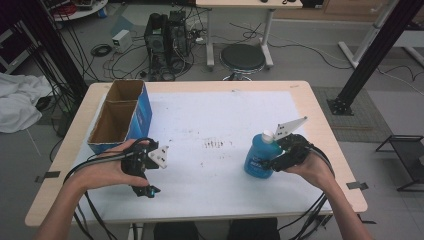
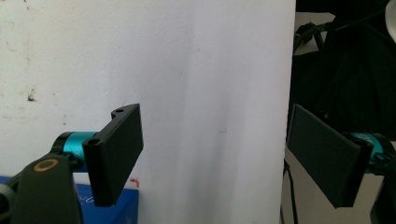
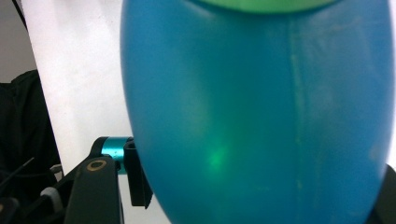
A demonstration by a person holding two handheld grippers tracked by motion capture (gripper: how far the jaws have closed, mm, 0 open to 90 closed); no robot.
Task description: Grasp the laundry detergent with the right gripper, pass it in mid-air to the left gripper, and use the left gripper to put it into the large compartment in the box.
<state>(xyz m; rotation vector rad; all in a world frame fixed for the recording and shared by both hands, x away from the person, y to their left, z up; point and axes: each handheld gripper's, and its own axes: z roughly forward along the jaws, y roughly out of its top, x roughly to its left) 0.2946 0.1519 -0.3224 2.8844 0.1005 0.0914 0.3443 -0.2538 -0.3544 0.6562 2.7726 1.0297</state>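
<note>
A blue plastic bottle (image 1: 257, 157) with a white cap stands slightly tilted on the white sheet at the right of the table. My right gripper (image 1: 272, 162) comes at it from the right and is shut on its body. In the right gripper view the bottle (image 3: 261, 116) sits between the jaws of the right gripper (image 3: 259, 186), and the left pad (image 3: 137, 179) presses its side. My left gripper (image 1: 145, 187) hovers at the front left of the table, pointing back toward the person. In its own view the left gripper (image 2: 210, 140) is open with nothing between its jaws.
An open cardboard box (image 1: 120, 117) with blue sides and two compartments stands at the table's back left. A white sheet (image 1: 215, 115) covers most of the tabletop, with dark smudges (image 1: 215, 145) near its middle. A black stool (image 1: 242, 59) stands beyond the far edge.
</note>
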